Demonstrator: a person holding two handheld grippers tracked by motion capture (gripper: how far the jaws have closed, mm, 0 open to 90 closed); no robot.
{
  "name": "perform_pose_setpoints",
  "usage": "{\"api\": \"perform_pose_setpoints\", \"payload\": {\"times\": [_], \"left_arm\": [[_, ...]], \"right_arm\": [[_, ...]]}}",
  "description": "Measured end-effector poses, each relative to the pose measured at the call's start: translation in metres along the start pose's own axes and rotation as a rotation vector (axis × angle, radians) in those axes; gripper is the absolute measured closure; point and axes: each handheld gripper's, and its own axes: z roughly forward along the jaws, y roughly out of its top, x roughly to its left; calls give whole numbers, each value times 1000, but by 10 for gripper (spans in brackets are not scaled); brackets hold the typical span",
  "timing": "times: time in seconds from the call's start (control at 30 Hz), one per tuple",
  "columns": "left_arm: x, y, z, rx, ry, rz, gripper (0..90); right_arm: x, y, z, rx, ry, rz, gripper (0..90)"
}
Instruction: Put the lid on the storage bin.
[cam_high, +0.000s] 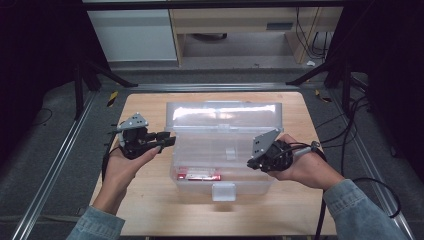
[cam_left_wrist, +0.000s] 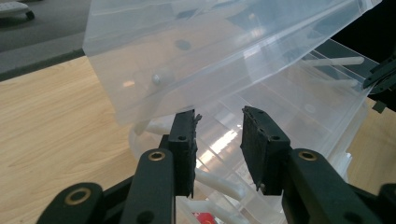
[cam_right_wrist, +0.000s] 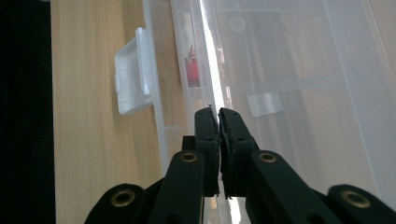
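box: clear plastic storage box (cam_high: 222, 150) at the wooden table's (cam_high: 145, 210) centre, lid tipped up toward 12 o'clock.
red item: red object (cam_high: 200, 175) inside at 7 o'clock, blurred through the wall.
left gripper (cam_left_wrist: 219, 126): jaws parted, nothing pinched, at the box's 9 o'clock end.
right gripper (cam_right_wrist: 218, 116): jaws nearly closed, pinching the box's thin rim (cam_right_wrist: 210, 74); contact partly hidden.

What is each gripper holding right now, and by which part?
The right gripper has its jaws shut on the clear plastic box, pinching a thin wall edge. The left gripper holds nothing: its jaws stand apart at the box's left end.
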Motion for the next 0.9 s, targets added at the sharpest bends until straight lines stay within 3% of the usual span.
{"api": "perform_pose_setpoints", "payload": {"times": [0.23,0.43,0.67,0.9], "left_arm": [[-1,-4,1,-2,-11,-11,644],[-3,-7,1,-3,-16,-14,638],[-6,-12,1,8,-25,-13,630],[-8,-18,3,20,-31,-15,630]], "right_arm": [[3,-5,-1,-24,-5,30,780],[5,-12,-10,-82,-39,77,684],[9,-21,-24,-132,-105,156,626],[12,-42,-34,-169,-164,261,632]]}}
